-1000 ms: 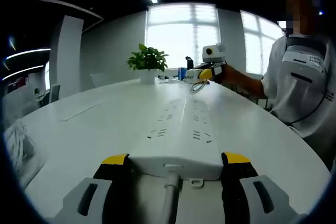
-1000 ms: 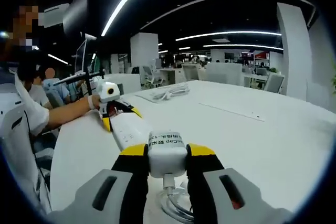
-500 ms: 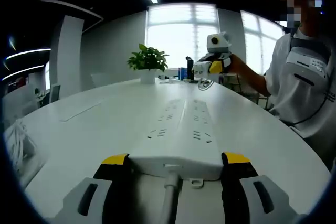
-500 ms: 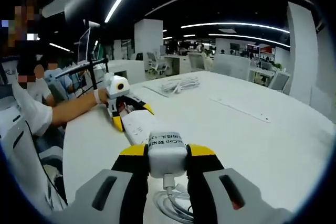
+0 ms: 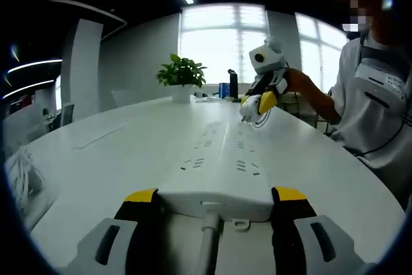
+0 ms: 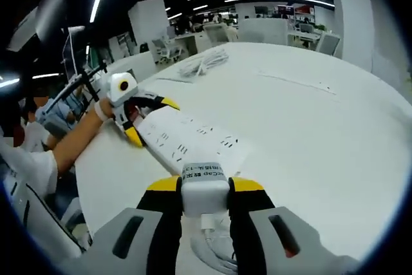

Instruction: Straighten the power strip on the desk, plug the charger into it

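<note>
White power strip (image 5: 222, 172) at lower centre of the left gripper view is steadied by the left gripper (image 5: 215, 204), jaws clamped on its cable end, while the right gripper (image 6: 205, 201), jaws clamped on the charger (image 6: 205, 186), hovers above its sockets for insertion.

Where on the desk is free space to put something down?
Bare desk lies beyond the power strip, toward the seam line. Crowded: the strip's end in the left gripper, and the cable bundle at the far edge.
</note>
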The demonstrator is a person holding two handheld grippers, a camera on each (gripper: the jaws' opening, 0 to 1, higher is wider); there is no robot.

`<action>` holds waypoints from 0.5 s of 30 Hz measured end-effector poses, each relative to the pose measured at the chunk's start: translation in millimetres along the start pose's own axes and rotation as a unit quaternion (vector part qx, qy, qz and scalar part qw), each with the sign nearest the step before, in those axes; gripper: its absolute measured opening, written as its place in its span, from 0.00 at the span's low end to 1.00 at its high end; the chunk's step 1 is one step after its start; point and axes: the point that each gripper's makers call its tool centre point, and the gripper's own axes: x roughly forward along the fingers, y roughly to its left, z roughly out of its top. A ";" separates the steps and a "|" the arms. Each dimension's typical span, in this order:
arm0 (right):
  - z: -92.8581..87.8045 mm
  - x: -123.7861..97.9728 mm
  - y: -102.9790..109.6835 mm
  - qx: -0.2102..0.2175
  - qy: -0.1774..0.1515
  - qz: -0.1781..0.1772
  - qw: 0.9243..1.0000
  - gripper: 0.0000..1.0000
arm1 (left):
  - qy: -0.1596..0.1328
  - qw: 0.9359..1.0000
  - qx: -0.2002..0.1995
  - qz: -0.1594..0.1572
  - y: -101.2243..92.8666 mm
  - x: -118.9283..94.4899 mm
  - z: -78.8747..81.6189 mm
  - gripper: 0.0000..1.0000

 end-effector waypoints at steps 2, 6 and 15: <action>0.5 0.5 0.5 0.009 0.003 -0.005 1.000 0.27 | 0.001 1.000 -0.001 0.001 -0.6 0.2 -0.3 0.70; -2.4 -2.2 0.1 0.014 0.021 -0.027 0.999 0.27 | 0.001 1.000 0.000 0.001 -1.3 1.2 -0.1 0.70; -2.0 1.0 -1.7 0.030 0.069 -0.077 0.994 0.27 | 0.000 1.000 -0.001 0.004 -1.7 2.0 0.4 0.70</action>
